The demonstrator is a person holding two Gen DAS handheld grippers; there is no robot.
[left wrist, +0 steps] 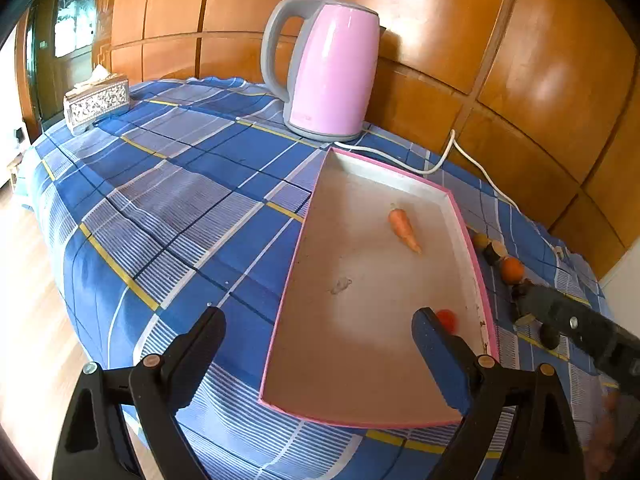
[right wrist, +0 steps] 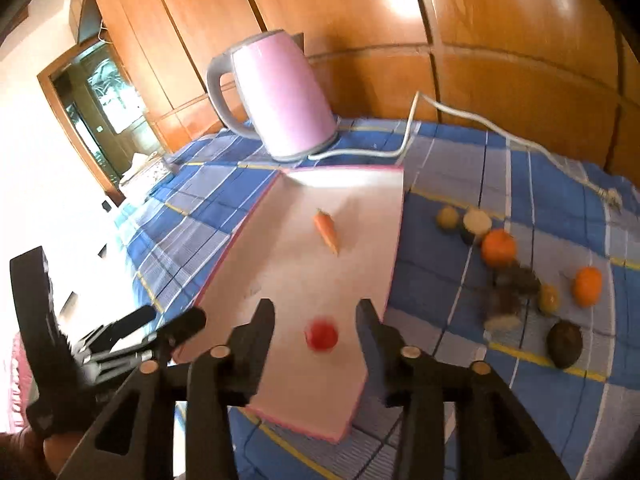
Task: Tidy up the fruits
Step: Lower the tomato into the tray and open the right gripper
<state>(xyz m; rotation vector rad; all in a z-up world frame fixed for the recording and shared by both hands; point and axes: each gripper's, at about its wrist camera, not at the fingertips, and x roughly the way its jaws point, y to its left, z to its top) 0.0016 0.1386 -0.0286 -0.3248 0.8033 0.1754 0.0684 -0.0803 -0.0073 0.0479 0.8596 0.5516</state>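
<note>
left gripper [left wrist: 320, 354]: jaws spread wide with nothing between them, low in the left wrist view over the near left corner of the tray [left wrist: 292, 280]. We just let it hover there out of the way.
tray: pink-rimmed, centre frame in both views, already holding a carrot [right wrist: 327, 230] and a red fruit [right wrist: 321, 334].
right gripper [right wrist: 316, 322]: jaws partly apart, not pinching. In the right wrist view the red fruit sits in the gap, but it looks free on the tray floor.
loose fruits: right side of the right wrist view, on the blue cloth [right wrist: 440, 280]: oranges [right wrist: 498, 247], a dark avocado [right wrist: 565, 344], some smaller ones.
tip: we'd go for the nearest orange next, open wider first, and come down straight so the cluster doesn't scatter.
</note>
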